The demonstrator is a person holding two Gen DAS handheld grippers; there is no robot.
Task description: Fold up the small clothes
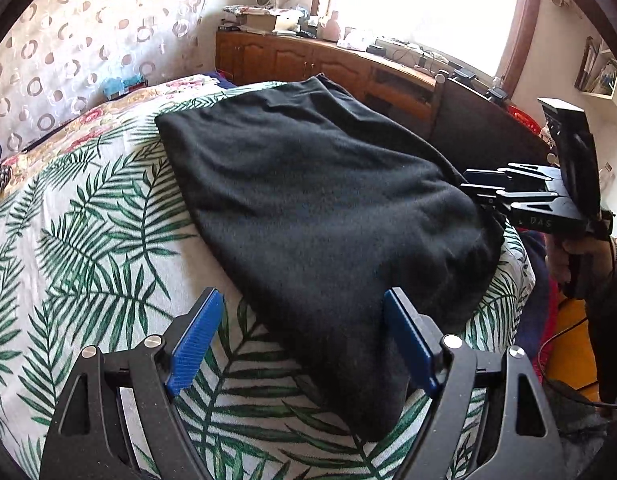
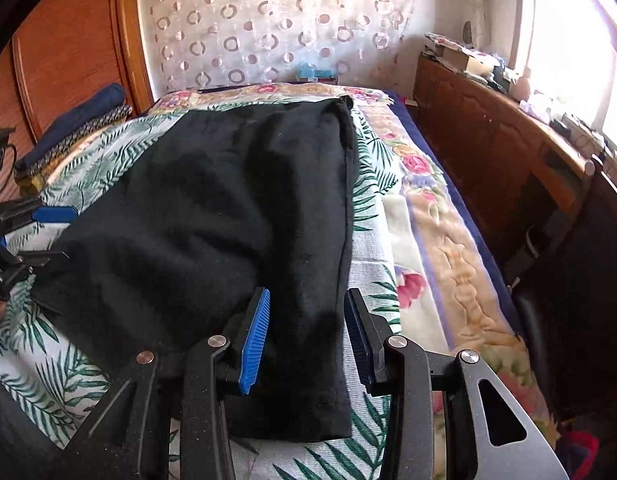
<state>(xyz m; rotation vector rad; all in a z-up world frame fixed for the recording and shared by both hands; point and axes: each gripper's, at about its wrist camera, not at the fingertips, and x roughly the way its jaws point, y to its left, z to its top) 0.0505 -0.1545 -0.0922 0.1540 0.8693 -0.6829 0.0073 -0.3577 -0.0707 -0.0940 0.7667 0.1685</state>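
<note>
Left wrist view. A black, soft knitted garment [image 1: 308, 208], matt and slightly fuzzy, lies spread on the bed cover of white cloth printed with green palm leaves [image 1: 88, 240]. The garment appears already doubled over, with a rounded fold along its right side, so the step in hand is judged to be a further fold. The left tongs [image 1: 304, 344] stand wide apart with nothing between their ribbed blue pads [image 1: 196, 340]; the right-hand pad lies at or over the near edge of the garment, though contact cannot be confirmed. At the far right, the right tongs [image 1: 484, 188] reach towards the garment's edge. A brown wooden cabinet [image 1: 308, 60] runs under the bright window.

Right wrist view. The same garment [image 2: 228, 208] fills the centre, its straight hemmed edge running along the right side, with soft creases across the body. The right tongs [image 2: 306, 332] are parted, with a strip of the near corner lying between the pads; they are not yet clamped on it. The left tongs [image 2: 36, 236] appear at the left edge, beside the cloth. A quilted floral blanket [image 2: 448, 240] lies beyond the leaf-print cover [image 2: 372, 200].

The next move probably calls for closing both tongs on the near edge, then lifting evenly, since limp knit sags and slips easily.
</note>
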